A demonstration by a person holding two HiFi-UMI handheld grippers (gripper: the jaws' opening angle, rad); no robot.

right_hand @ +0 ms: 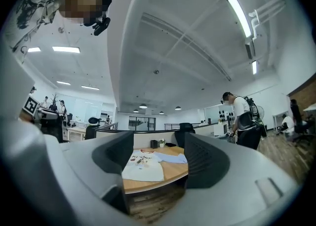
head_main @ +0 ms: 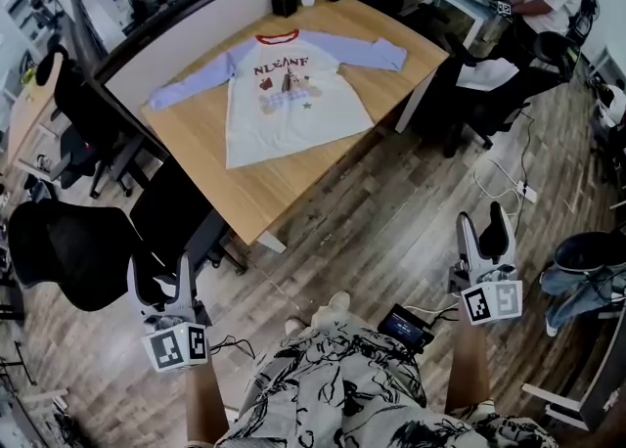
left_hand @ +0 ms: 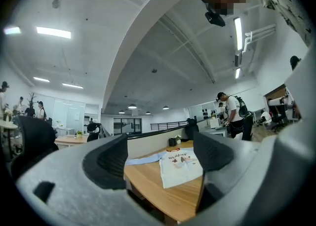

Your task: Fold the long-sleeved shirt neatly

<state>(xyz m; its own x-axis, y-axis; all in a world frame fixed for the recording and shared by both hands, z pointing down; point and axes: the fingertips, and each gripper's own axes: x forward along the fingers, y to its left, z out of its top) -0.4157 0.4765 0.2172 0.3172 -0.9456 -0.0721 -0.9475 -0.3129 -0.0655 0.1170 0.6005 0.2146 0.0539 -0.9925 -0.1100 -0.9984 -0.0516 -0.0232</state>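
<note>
My jaws stand apart and hold nothing. The left gripper [head_main: 159, 286] and right gripper [head_main: 483, 231] hang over the floor [head_main: 391, 231], well apart from the table [head_main: 323, 167]. The long-sleeved shirt [head_main: 284, 84] lies flat there, sleeves spread, so every fold is left to do. The near edge is free, but chairs [head_main: 68, 250] crowd the left side.

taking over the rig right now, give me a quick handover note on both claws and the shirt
Left claw: open, empty, held well short of the table.
Right claw: open, empty, also back from the table.
Shirt: flat on the table, print up, both sleeves spread out.
Done: nothing folded yet.
Left: step up to the table, probably fold the sleeves in, then the body.
</note>
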